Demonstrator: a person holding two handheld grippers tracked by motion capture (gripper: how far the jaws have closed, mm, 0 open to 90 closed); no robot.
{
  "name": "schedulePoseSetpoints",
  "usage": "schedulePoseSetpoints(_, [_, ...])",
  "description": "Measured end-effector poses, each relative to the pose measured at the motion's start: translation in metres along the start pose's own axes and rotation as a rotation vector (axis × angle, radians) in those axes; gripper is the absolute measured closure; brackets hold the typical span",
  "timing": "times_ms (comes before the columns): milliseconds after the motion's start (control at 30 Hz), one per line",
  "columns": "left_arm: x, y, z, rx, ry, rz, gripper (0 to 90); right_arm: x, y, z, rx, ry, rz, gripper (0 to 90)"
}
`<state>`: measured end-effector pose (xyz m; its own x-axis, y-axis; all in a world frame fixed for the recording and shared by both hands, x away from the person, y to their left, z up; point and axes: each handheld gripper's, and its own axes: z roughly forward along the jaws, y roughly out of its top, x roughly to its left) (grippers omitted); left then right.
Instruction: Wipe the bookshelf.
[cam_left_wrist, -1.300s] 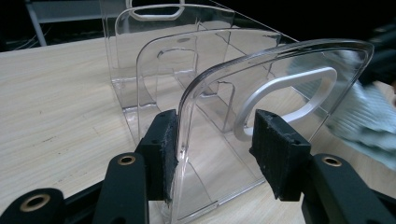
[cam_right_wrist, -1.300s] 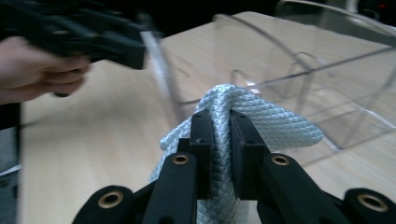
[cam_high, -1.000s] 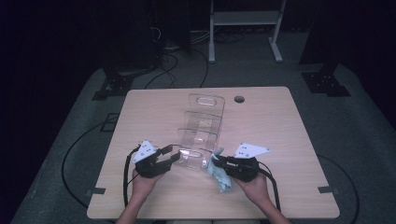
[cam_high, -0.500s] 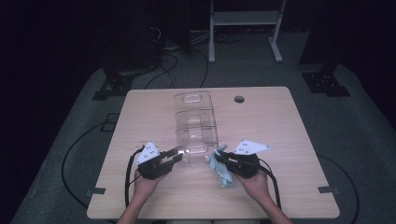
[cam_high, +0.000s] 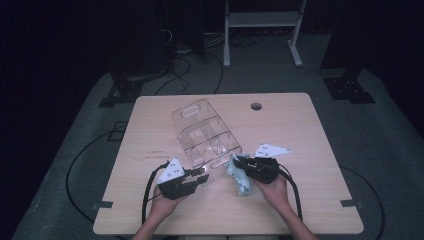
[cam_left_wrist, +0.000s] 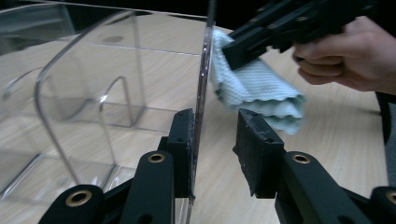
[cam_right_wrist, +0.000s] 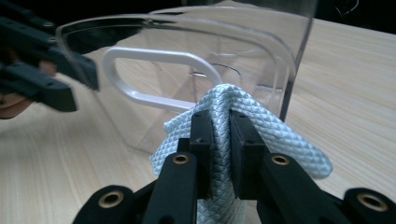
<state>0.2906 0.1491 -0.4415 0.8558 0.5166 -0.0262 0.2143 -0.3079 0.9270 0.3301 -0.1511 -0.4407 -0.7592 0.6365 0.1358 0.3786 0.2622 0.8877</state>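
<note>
The clear acrylic organizer (cam_high: 205, 140) has swung askew; left gripper (cam_left_wrist: 215, 140) pinches its wall, right gripper (cam_right_wrist: 219, 135) clamps the cloth (cam_right_wrist: 261, 135); wiping barely begun

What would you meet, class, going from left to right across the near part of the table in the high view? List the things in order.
left gripper → clear plastic organizer → light blue cloth → right gripper
</note>
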Motion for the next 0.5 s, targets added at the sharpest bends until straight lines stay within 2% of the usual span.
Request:
schedulePoseSetpoints(167, [-0.009, 0.001, 0.004, 0.006, -0.013, 0.015, 65.9, -0.005, -0.002, 0.005, 0.006, -0.002, 0.027, 80.2])
schedulePoseSetpoints(500, [-0.018, 0.004, 0.012, 0.017, -0.056, 0.031, 66.0, -0.010, -0.003, 0.004, 0.003, -0.015, 0.040, 80.2])
